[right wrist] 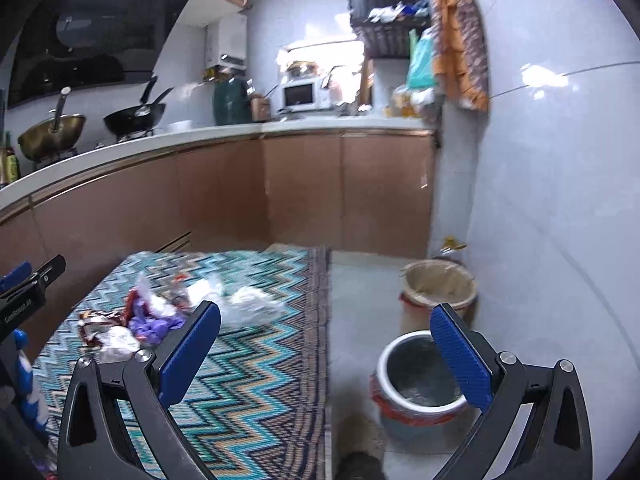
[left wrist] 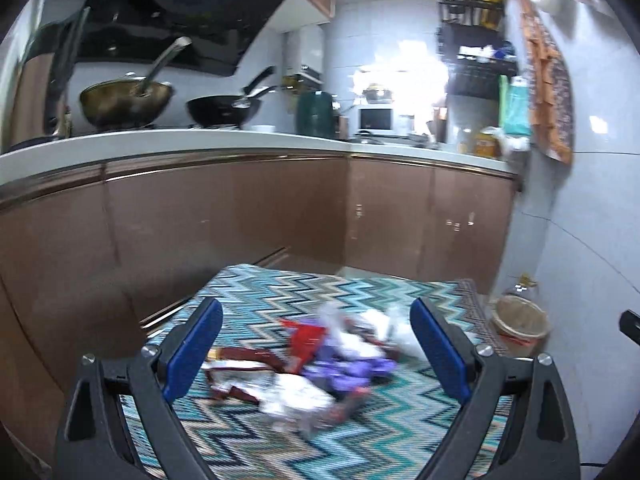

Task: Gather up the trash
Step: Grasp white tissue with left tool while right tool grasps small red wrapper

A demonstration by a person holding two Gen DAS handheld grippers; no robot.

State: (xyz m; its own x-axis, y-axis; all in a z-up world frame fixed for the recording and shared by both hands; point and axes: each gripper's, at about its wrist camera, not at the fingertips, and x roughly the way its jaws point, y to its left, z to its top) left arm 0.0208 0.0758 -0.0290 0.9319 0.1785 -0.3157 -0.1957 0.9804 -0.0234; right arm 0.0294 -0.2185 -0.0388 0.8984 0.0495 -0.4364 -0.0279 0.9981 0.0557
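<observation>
Both jaws stand apart, empty. The left gripper [left wrist: 316, 344] should descend on the wrapper pile [left wrist: 316, 364] at centre frame, gripping one piece firmly.

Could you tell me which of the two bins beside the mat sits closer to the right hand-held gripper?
The white-rimmed bin with the dark interior; the tan-lined bin stands farther back, by the wall.

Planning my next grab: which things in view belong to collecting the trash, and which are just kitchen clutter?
Job:
pile of wrappers on the zigzag mat
lined bin by the wall
white pot on the floor, possibly a second bin
left gripper, right gripper, both open

Lying about:
brass wok, black pan, microwave, hanging cloth
</observation>
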